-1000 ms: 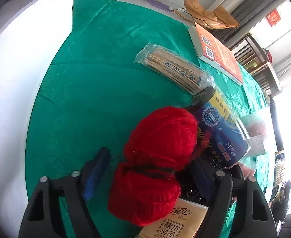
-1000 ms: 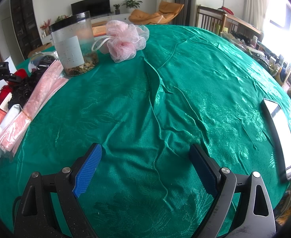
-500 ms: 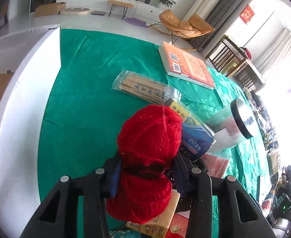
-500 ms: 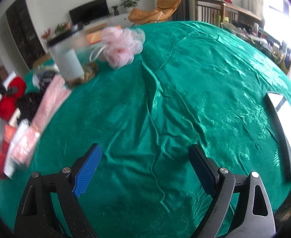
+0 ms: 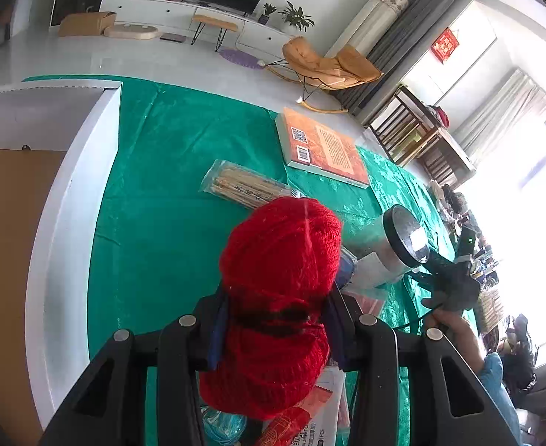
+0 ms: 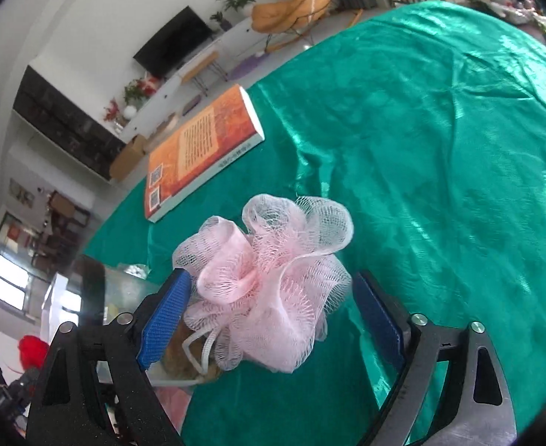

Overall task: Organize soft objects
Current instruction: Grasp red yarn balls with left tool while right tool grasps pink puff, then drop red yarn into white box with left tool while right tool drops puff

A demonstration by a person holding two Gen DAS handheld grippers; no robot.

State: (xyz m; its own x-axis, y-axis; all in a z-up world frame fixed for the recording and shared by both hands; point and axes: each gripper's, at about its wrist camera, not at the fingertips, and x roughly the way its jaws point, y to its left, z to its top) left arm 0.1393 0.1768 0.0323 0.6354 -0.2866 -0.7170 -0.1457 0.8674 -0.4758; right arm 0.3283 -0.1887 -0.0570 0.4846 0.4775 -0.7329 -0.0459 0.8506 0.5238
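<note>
My left gripper point(image 5: 275, 321) is shut on a red yarn skein point(image 5: 278, 256) and holds it lifted above the green tablecloth point(image 5: 154, 200). The skein also shows small at the far left of the right wrist view point(image 6: 31, 349). My right gripper point(image 6: 273, 304) is open, with its blue pads either side of a pink mesh bath pouf point(image 6: 269, 282) that lies on the cloth. The pads stand a little apart from the pouf. The pouf's white cord loop point(image 6: 198, 349) hangs toward me.
A white open box point(image 5: 50, 193) stands at the left. An orange book point(image 5: 321, 148), a pack of chopsticks point(image 5: 243, 186) and a lidded clear jar point(image 5: 388, 256) lie beyond the skein. Packets point(image 5: 302, 420) lie under the left gripper. The jar point(image 6: 120, 297) sits just left of the pouf.
My left gripper closed on the red skein and lifted it. My right gripper moved forward across the cloth until the pink pouf came between its open fingers.
</note>
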